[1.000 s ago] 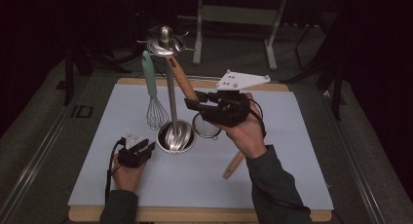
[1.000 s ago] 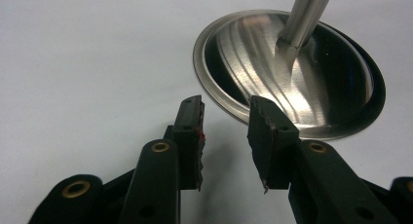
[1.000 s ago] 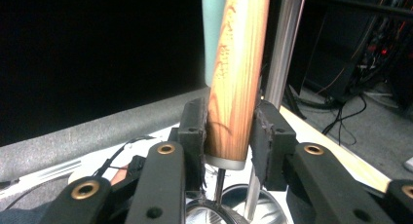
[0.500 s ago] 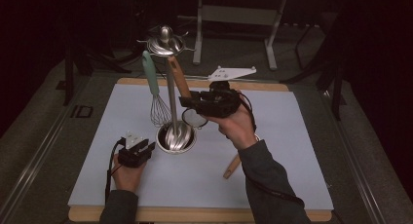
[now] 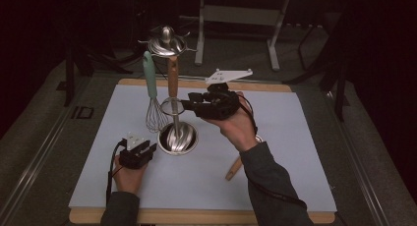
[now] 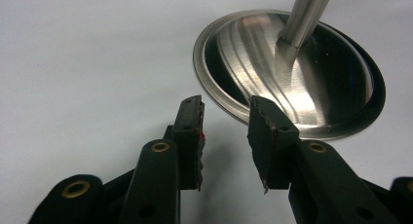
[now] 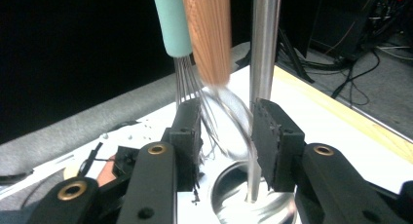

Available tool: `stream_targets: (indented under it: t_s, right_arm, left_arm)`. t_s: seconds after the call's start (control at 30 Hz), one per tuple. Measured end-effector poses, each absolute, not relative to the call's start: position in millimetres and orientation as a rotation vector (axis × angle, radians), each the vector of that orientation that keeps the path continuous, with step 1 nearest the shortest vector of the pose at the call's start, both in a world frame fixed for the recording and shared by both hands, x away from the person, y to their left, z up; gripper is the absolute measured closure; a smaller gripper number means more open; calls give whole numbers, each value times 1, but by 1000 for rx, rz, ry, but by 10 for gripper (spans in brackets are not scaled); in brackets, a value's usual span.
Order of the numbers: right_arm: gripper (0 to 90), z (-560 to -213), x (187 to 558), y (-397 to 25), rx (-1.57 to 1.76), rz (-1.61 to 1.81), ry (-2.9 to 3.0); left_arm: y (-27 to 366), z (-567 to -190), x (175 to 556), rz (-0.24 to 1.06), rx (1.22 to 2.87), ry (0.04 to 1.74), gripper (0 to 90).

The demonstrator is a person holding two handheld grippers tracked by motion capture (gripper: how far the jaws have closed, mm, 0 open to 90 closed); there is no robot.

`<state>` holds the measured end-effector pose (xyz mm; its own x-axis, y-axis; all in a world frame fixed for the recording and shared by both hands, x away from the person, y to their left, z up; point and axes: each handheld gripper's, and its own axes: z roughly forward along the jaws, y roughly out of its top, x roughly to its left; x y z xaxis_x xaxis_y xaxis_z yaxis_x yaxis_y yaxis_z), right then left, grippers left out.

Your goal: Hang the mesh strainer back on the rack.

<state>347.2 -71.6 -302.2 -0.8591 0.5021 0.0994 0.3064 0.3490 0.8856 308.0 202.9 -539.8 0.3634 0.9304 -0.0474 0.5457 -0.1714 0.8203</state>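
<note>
Dark room, pale mat on counter; right gripper (image 5: 189, 106) reaching, jaws parted around strainer (image 7: 229, 112) hanging on utensil stand (image 5: 178, 137); left gripper (image 5: 147, 148) resting beside stand base, jaws released; next move calling for clamping strainer, lifting it off hook.

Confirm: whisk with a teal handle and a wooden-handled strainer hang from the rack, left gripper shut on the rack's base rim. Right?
Not quite. The left gripper is open, its jaws apart and just short of the rack's base, gripping nothing; the left gripper view shows it. The rest holds: the whisk and the wooden-handled strainer hang from the rack.
</note>
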Motion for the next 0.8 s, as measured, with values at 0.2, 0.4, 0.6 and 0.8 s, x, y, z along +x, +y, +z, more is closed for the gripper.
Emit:
stream_targets:
  t_s: [0.2, 0.4, 0.6, 0.8]
  right_arm:
    - [644, -306, 341, -71, 686, 1410, 2416]
    - [638, -313, 342, -76, 689, 1351, 2429]
    - [638, -322, 345, -87, 717, 1323, 2438]
    - [639, -334, 346, -95, 726, 1233, 2449]
  left_arm:
    - [203, -540, 308, 619, 1839, 1292, 664]
    - [203, -540, 308, 617, 1840, 1292, 663]
    - [203, -540, 308, 618, 1843, 1291, 663]
    - [203, -540, 308, 622, 1844, 1290, 663]
